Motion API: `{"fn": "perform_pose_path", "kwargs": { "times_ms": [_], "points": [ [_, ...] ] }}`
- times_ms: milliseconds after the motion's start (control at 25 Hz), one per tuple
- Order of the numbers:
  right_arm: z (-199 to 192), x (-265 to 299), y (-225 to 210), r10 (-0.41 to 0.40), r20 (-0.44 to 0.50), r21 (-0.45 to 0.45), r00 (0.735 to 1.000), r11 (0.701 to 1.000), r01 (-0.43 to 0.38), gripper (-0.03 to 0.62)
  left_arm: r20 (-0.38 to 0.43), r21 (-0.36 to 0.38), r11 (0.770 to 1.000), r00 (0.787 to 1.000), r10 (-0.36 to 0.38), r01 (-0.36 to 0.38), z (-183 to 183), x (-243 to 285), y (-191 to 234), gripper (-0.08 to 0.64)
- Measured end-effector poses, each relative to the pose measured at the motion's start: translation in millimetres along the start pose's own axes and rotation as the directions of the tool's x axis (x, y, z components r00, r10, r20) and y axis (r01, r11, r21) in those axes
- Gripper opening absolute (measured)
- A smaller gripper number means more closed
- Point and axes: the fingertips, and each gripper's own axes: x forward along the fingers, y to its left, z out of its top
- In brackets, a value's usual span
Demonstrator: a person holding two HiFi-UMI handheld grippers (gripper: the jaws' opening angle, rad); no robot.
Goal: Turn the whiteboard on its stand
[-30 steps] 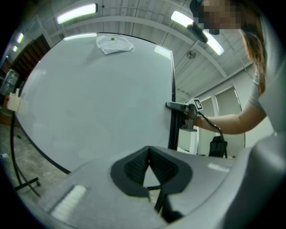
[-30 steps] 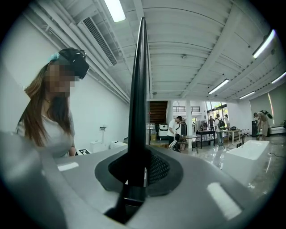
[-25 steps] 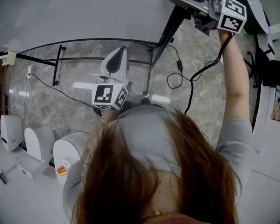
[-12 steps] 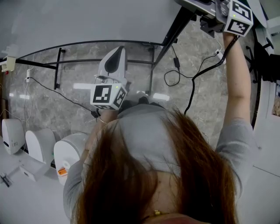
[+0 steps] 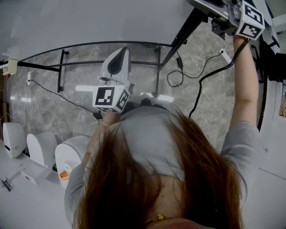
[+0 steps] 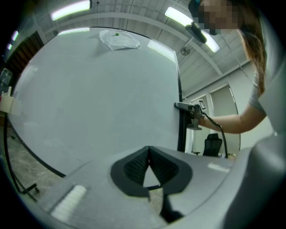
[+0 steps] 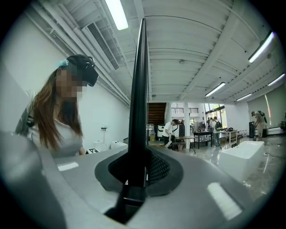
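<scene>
The whiteboard (image 5: 89,22) fills the top of the head view, and its pale face (image 6: 98,89) takes up most of the left gripper view. My right gripper (image 5: 203,4) is raised at arm's length and shut on the board's black side edge (image 7: 139,89), which runs straight up from between the jaws (image 7: 138,167). That grip also shows in the left gripper view (image 6: 192,114). My left gripper (image 5: 118,53) hovers in front of the board at chest height. Its jaws (image 6: 149,152) meet at the tips with nothing between them.
The stand's black floor bars (image 5: 60,69) and slanted post (image 5: 183,33) lie below the board on the marble floor. A black cable (image 5: 196,76) loops beside the post. White machines (image 5: 40,147) stand at the lower left. People and tables (image 7: 214,129) are far behind.
My right gripper has carried the board's edge up and to the right in the head view, and the board has swung with it. The left gripper has hardly moved.
</scene>
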Motion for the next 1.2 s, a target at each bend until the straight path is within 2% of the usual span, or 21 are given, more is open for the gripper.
{"fn": "perform_pose_path", "kwargs": {
  "times_ms": [160,320,440,720,800,880,960,1040,1120,1200],
  "points": [
    [0.3,0.7,0.5,-0.004,-0.003,0.007,1.000,1.000,0.005,0.056,-0.004,-0.002,1.000,1.000,-0.005,0.005,1.5,-3.2,4.9,0.003],
    [4.3,4.9,4.2,0.011,-0.010,-0.027,1.000,1.000,-0.011,0.055,-0.009,-0.005,1.000,1.000,-0.008,0.007,1.2,-3.2,8.7,0.003],
    [-1.8,-2.8,-2.5,-0.009,0.005,0.020,1.000,1.000,0.009,0.057,-0.014,-0.016,1.000,1.000,-0.015,0.015,0.0,-0.6,9.2,0.003],
    [0.0,-1.3,-3.5,-0.025,0.027,0.019,0.999,1.000,0.025,0.067,-0.030,-0.026,0.999,0.999,-0.029,0.028,-5.4,-0.1,4.7,0.003],
    [5.1,1.5,-4.8,-0.063,0.023,-0.015,0.998,0.998,0.063,0.113,-0.038,-0.029,0.999,0.999,-0.033,0.032,-8.6,-2.7,3.2,0.002],
    [2.7,-6.6,-15.9,-0.153,0.032,-0.019,0.988,0.988,0.153,0.202,-0.044,-0.027,0.999,0.998,-0.045,0.044,-10.7,-4.0,1.6,0.003],
    [1.2,-13.0,-23.6,-0.221,0.044,-0.028,0.974,0.975,0.222,0.243,-0.043,-0.029,0.998,0.997,-0.057,0.056,-11.4,-4.4,1.3,0.003],
    [-0.3,-15.8,-23.0,-0.246,0.038,-0.036,0.969,0.968,0.247,0.246,-0.041,-0.034,0.998,0.997,-0.062,0.061,-11.5,-4.5,2.1,0.003],
    [-3.0,-23.8,-16.5,-0.263,0.003,-0.032,0.965,0.964,0.263,0.208,-0.038,-0.035,0.997,0.997,-0.070,0.069,-10.5,-4.4,2.0,0.003],
    [-1.5,-37.3,-9.4,-0.312,-0.022,-0.054,0.950,0.949,0.311,0.195,-0.036,-0.034,0.996,0.996,-0.079,0.078,-9.4,-1.9,1.5,0.002]
  ]
}}
